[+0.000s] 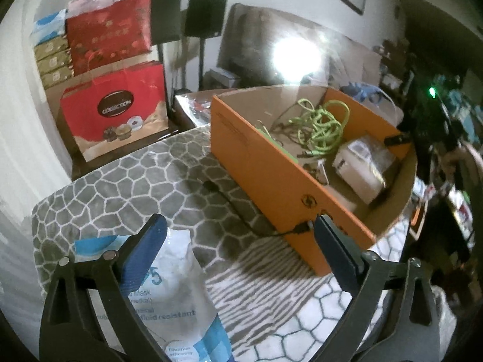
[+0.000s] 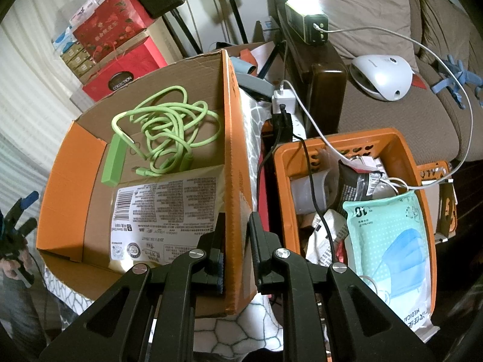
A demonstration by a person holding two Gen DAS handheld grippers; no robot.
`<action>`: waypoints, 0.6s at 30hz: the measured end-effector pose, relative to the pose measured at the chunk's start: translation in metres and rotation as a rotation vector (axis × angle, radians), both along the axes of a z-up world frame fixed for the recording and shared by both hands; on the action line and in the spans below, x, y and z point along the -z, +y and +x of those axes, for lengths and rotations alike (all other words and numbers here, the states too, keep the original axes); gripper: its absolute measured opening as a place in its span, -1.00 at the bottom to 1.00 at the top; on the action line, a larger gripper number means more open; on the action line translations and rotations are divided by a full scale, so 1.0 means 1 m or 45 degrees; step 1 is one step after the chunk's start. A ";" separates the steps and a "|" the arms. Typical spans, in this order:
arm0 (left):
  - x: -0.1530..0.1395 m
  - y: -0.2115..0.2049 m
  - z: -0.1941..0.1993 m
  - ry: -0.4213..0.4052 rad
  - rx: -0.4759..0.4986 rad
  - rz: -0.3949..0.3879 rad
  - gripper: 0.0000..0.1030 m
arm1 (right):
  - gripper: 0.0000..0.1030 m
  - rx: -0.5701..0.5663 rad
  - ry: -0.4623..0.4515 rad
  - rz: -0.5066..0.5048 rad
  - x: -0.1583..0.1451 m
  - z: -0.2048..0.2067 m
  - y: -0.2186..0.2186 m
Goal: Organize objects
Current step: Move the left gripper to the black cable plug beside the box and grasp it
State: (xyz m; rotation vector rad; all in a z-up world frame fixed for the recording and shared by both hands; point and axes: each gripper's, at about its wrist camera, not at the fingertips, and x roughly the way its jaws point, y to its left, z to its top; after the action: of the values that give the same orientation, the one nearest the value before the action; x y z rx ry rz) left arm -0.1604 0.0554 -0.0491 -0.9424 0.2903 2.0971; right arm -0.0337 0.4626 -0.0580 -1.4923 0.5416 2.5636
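Observation:
An orange cardboard box (image 1: 256, 157) stands on a grey patterned blanket (image 1: 120, 181). Inside lie a green cable (image 2: 169, 126), a green bar (image 2: 113, 160) and a white labelled packet (image 2: 163, 211). My right gripper (image 2: 237, 241) is shut on the box's right wall (image 2: 234, 120), one finger inside and one outside. My left gripper (image 1: 238, 223) is open wide over the blanket, beside the box's near wall. A black cable (image 1: 235, 208) lies between its fingers, its USB plug (image 1: 302, 227) next to the right fingertip. A white and blue mask bag (image 1: 178, 286) lies under the left finger.
To the right of the box, an orange plastic basket (image 2: 401, 150) holds a mint mask pack (image 2: 389, 235), packets and cords. Red gift bags (image 1: 114, 108) and stacked boxes stand at the back left. Behind are speaker stands (image 1: 205, 15), a bright lamp (image 2: 305, 21) and a sofa with a white device (image 2: 380, 72).

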 end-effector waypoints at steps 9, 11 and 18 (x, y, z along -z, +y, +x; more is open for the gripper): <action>0.026 0.015 0.014 0.063 0.150 -0.095 0.43 | -0.71 -0.001 0.000 0.001 0.000 0.000 0.000; 0.029 0.016 0.013 0.059 0.164 -0.093 0.39 | -0.71 -0.001 -0.001 0.002 0.000 0.000 0.000; 0.036 0.022 0.012 0.085 0.220 -0.120 0.20 | -0.71 0.000 0.000 0.000 0.000 0.000 0.001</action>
State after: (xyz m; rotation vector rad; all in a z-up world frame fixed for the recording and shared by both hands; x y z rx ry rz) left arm -0.1483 0.0771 -0.0848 -0.8708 0.4914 1.9721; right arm -0.0338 0.4632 -0.0584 -1.4925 0.5418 2.5632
